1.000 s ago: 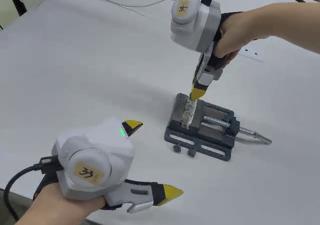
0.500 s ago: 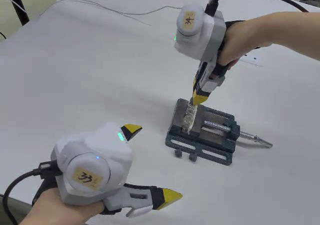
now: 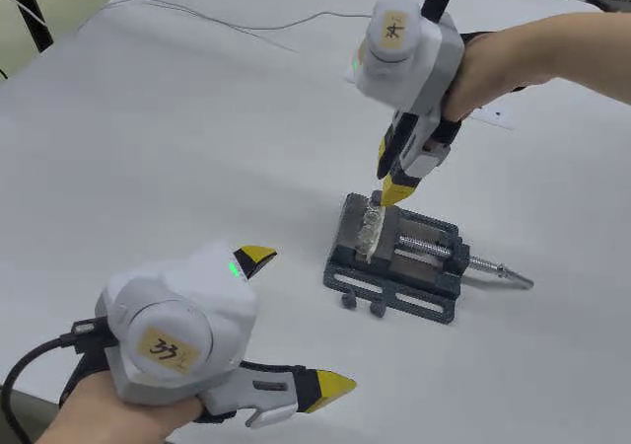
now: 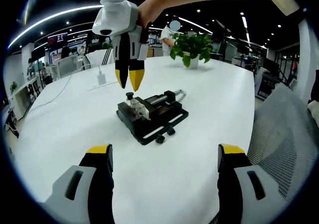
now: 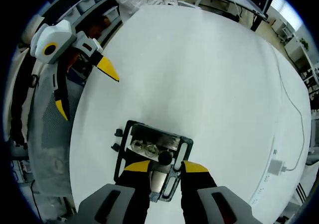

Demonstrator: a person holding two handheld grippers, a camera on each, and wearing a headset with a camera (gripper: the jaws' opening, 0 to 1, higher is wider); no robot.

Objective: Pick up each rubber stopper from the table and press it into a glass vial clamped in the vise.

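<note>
A dark vise stands on the white table and clamps glass vials upright in a row. A black rubber stopper sits in the mouth of the vial nearest my right gripper. That gripper hangs point-down just above it, its jaws a little apart and holding nothing. In the left gripper view the same stopper shows right under the right gripper's yellow tips. My left gripper is wide open near the table's front edge, left of the vise, with nothing between its fingers.
The vise's screw handle sticks out to the right. A thin cable runs across the far side of the table, and a white power strip lies beyond the vise. A potted plant stands at the far end.
My right gripper has lifted off the vials and drawn up a little, leaving the stopper in the vial's mouth. The left gripper has stayed put.
</note>
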